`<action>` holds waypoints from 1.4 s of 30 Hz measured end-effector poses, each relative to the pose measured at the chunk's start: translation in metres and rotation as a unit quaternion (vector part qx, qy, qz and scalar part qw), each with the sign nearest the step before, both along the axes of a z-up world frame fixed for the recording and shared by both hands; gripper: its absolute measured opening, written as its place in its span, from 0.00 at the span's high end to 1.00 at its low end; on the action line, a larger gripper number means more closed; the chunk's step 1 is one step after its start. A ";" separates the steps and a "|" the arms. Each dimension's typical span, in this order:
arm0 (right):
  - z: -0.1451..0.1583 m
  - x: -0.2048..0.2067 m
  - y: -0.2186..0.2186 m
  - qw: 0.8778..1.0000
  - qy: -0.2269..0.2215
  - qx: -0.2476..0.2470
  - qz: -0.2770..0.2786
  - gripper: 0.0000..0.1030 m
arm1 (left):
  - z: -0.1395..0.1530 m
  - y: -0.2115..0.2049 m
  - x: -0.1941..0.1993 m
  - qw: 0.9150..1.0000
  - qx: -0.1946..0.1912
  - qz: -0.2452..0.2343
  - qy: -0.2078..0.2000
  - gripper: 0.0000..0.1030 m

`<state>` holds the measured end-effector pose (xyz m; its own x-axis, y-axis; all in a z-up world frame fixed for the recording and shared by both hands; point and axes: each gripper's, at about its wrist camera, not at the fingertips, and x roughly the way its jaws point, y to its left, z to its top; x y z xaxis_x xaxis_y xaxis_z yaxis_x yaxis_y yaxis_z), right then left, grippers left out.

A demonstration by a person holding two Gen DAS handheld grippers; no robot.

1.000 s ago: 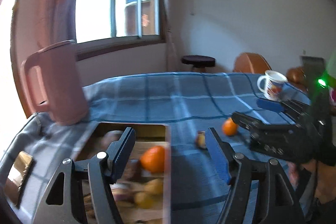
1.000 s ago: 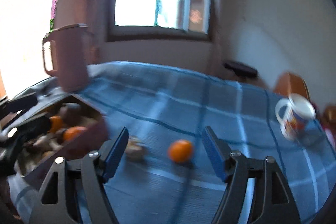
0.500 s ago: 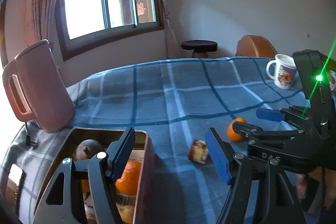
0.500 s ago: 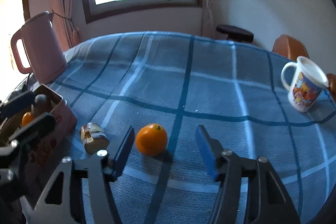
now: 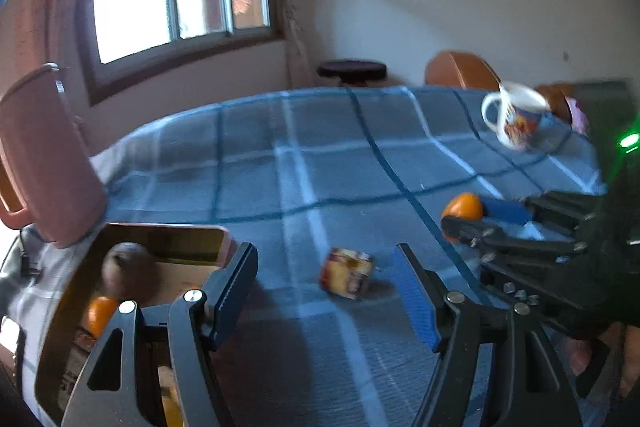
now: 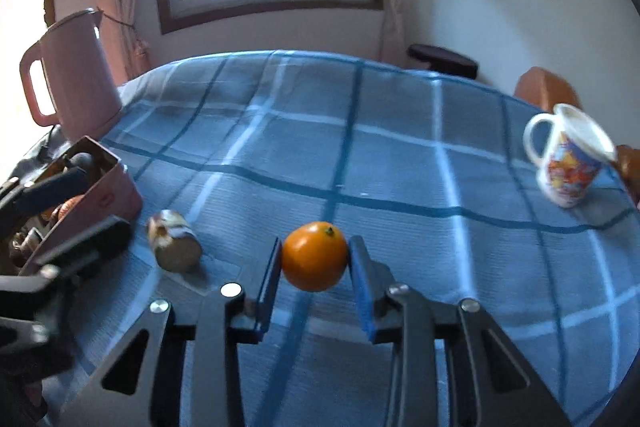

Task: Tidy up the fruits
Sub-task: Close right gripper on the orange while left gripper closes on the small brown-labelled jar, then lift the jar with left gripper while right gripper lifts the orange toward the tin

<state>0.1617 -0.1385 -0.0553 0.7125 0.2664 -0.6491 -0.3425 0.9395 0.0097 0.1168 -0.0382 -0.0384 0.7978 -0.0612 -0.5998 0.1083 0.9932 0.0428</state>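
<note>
A small orange point(image 6: 314, 255) rests on the blue checked cloth, and my right gripper point(image 6: 315, 243) is closing on it, its blue pads touching both sides. The left wrist view shows the same orange point(image 5: 464, 207) between the right gripper's point(image 5: 472, 223) fingers. My left gripper point(image 5: 324, 255) stands open and holds nothing. A small wrapped cake-like item point(image 5: 347, 278) lies on the cloth just ahead of its gap. At the left an open tin box point(image 5: 80, 267) holds a dark round fruit point(image 5: 128, 273) and another orange point(image 5: 100, 315).
A pink kettle point(image 6: 76, 75) stands at the table's left edge behind the box point(image 6: 116, 187). A printed white mug point(image 6: 568, 163) sits far right. Beyond the table are a dark stool point(image 5: 352, 70) and a brown chair back point(image 5: 460, 71).
The right gripper's jaws have drawn in from wide apart onto the orange. The left gripper has shifted right, from over the box to the cloth near the wrapped item.
</note>
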 end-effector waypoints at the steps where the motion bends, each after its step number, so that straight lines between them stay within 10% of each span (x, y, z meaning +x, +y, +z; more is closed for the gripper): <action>1: 0.001 -0.002 -0.003 1.000 -0.002 0.003 -0.001 0.64 | -0.003 -0.002 0.004 1.000 0.001 -0.004 0.009 0.32; 12: 0.005 -0.009 -0.006 1.000 -0.019 0.010 0.007 0.64 | -0.029 -0.011 0.039 0.995 -0.004 -0.025 0.094 0.64; 42: 0.016 -0.031 -0.003 0.996 -0.078 0.015 0.030 0.64 | -0.006 0.000 0.008 0.999 -0.038 -0.019 0.000 0.69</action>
